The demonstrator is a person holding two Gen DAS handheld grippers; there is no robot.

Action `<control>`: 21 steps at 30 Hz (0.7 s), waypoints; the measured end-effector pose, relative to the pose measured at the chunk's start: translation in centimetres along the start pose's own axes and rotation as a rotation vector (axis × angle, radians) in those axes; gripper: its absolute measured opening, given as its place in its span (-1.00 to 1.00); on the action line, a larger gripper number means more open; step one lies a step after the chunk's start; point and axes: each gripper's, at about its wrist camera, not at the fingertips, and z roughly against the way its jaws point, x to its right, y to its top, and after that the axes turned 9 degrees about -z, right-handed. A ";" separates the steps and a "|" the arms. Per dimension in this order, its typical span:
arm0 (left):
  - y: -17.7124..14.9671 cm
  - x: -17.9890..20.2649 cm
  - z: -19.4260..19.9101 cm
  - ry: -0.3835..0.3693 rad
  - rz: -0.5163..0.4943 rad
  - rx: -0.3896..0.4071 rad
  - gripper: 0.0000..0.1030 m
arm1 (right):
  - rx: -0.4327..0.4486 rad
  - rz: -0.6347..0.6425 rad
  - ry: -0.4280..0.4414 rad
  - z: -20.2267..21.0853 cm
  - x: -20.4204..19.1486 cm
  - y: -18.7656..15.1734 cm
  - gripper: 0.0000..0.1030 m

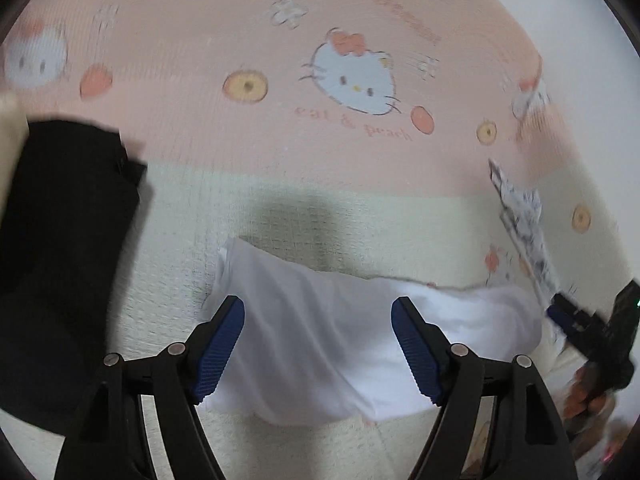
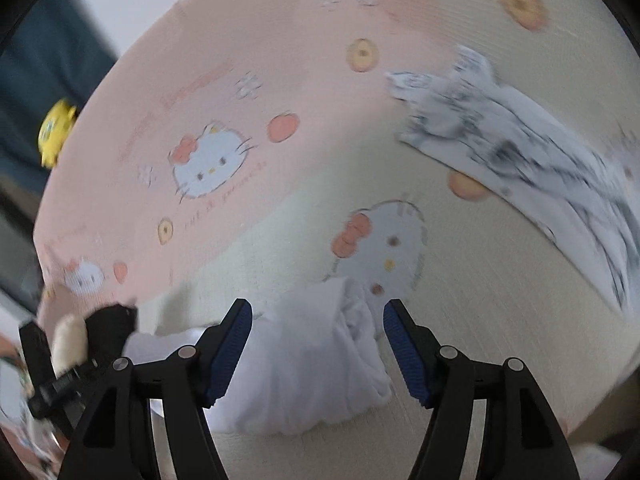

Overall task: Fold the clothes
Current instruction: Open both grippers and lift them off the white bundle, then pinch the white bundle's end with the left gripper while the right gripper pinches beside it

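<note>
A white garment (image 1: 320,344) lies bunched in a folded strip on the cream part of the sheet. My left gripper (image 1: 318,304) hovers over it, open, with its blue pads clear of the cloth. In the right wrist view the same white garment (image 2: 304,372) ends in a crumpled edge. My right gripper (image 2: 318,304) is open above that end, and nothing is pinched. The right gripper also shows at the right edge of the left wrist view, held by a hand (image 1: 584,400).
The pink and cream cat-print sheet (image 1: 240,40) covers the surface. A black garment (image 1: 68,260) lies to the left. A white and grey patterned garment (image 2: 520,152) lies far right. Beyond the sheet's left edge are a yellow toy (image 2: 56,128) and a dark blue surface.
</note>
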 end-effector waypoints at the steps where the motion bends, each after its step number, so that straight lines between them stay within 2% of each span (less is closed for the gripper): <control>1: -0.1 -0.3 -0.4 0.000 0.012 -0.001 0.01 | -0.005 0.035 -0.019 -0.6 -0.5 -0.1 0.31; 2: -0.3 -0.5 -0.7 0.011 0.017 -0.007 -0.23 | -0.013 0.076 -0.041 -1.3 -1.0 -0.3 0.29; 3: -0.4 -0.7 -1.0 0.022 0.021 -0.014 -0.49 | -0.031 0.133 -0.073 -2.3 -1.7 -0.6 -0.08; 4: -0.6 -0.8 -1.3 0.031 0.024 -0.021 -0.51 | -0.048 0.173 -0.117 -3.0 -2.1 -1.0 -0.35; 5: -0.9 -0.9 -1.6 0.039 0.026 -0.029 -0.51 | -0.063 0.212 -0.162 -3.8 -2.5 -1.5 -0.47; 7: -1.7 -1.0 -2.3 0.082 0.002 -0.063 -0.51 | -0.077 0.271 -0.256 -4.9 -2.7 -2.3 -0.47; 11: -3.3 -1.2 -2.5 0.122 -0.024 -0.084 -0.50 | -0.092 0.252 -0.261 -4.9 -2.1 -2.2 -0.47; 13: -3.7 -1.8 -2.2 0.092 0.028 -0.098 -0.50 | -0.111 0.228 -0.262 -4.9 -1.5 -2.1 -0.47; 17: -3.7 -2.0 -1.7 0.067 0.058 -0.089 -0.51 | -0.128 0.145 -0.222 -4.6 -0.3 -1.5 -0.44; 21: -3.0 -0.7 0.2 0.078 0.018 -0.018 -0.47 | -0.108 0.016 -0.112 -2.9 1.4 -0.8 -0.18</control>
